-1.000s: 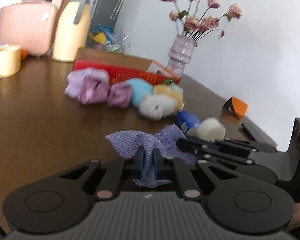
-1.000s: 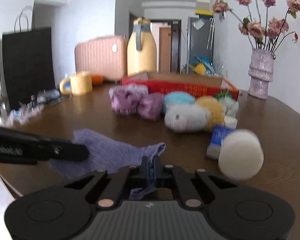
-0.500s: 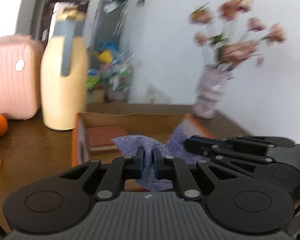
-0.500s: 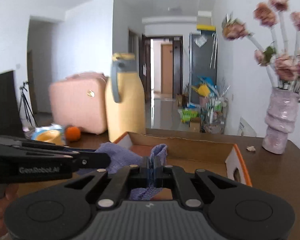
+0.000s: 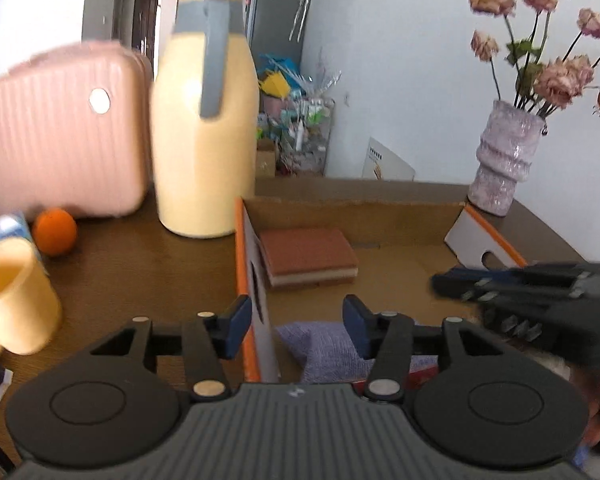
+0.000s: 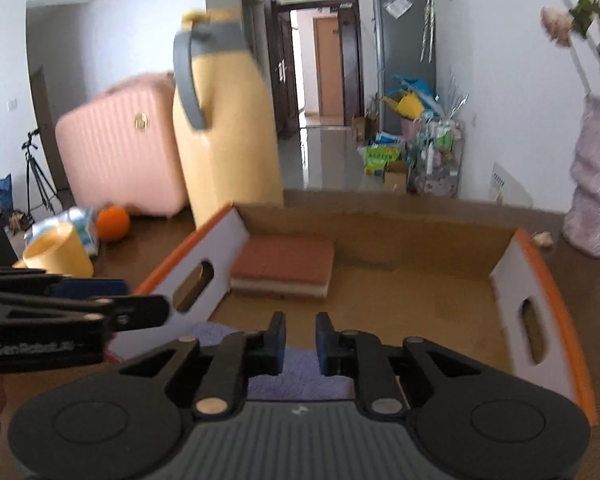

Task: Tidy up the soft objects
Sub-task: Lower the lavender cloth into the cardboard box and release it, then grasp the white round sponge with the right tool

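Observation:
A purple knit cloth (image 5: 328, 350) lies loose at the near end of the cardboard box (image 5: 245, 264), just below both grippers. My left gripper (image 5: 296, 330) hangs over the box's left wall; its jaws are opening, wide apart, with nothing pressed between the pads. In the right wrist view my right gripper (image 6: 301, 338) is above the same cloth (image 6: 300, 378); its jaws are opening by a narrow gap, and the cloth shows beneath them, free of the pads. A brown sponge (image 6: 284, 262) sits at the box's far left corner.
A tall yellow jug (image 5: 206, 140), a pink suitcase (image 5: 60, 132), an orange (image 5: 55, 231) and a yellow mug (image 5: 14, 296) stand left of the box on the brown table. A vase (image 5: 504, 160) of dried flowers is at the far right corner.
Both grippers carried the purple cloth from over the table to over the box. Both then opened, and the cloth dropped into the box's near end.

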